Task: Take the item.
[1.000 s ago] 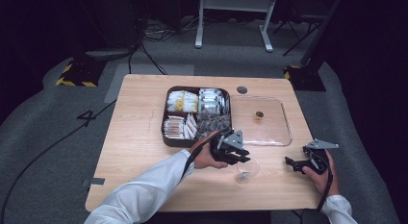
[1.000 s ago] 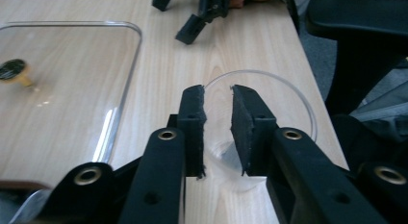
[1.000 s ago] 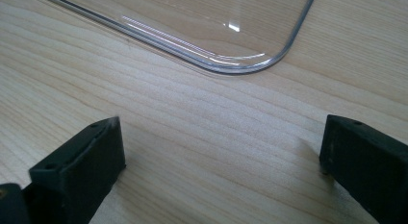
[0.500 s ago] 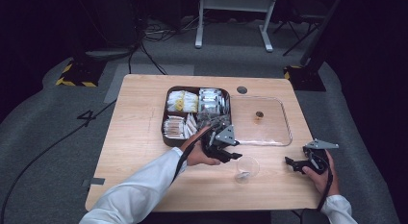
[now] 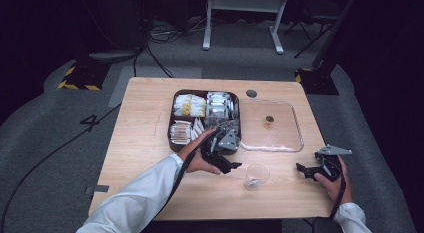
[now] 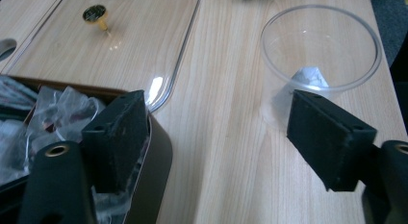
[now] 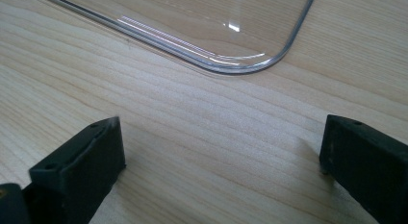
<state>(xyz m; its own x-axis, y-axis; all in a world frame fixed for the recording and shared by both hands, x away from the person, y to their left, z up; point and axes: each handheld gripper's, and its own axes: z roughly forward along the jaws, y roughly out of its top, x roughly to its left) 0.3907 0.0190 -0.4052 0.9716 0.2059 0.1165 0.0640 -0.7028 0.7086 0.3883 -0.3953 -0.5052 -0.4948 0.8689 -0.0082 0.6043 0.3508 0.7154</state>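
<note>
A brown tray [image 5: 173, 124] holds several kinds of packets in compartments. My left gripper [image 5: 232, 150] hovers at the tray's near right corner, open and holding nothing. In the left gripper view one jaw of my left gripper [image 6: 216, 113] is over the tray rim [image 6: 161, 152] and the other is in front of a clear plastic cup [image 6: 320, 46]. The cup [image 5: 256, 174] stands on the table with a white packet [image 6: 310, 77] inside. My right gripper [image 5: 306, 170] rests low at the table's right, open over bare wood [image 7: 221, 152].
A clear lid [image 5: 270, 125] with a small gold knob [image 6: 96, 15] lies flat to the right of the tray; its rounded corner [image 7: 269, 56] lies just ahead of the right gripper. A round hole [image 5: 251, 93] is in the table behind it.
My left gripper has drawn back from the cup, moving left toward the tray's corner. The right gripper has stayed where it was.
</note>
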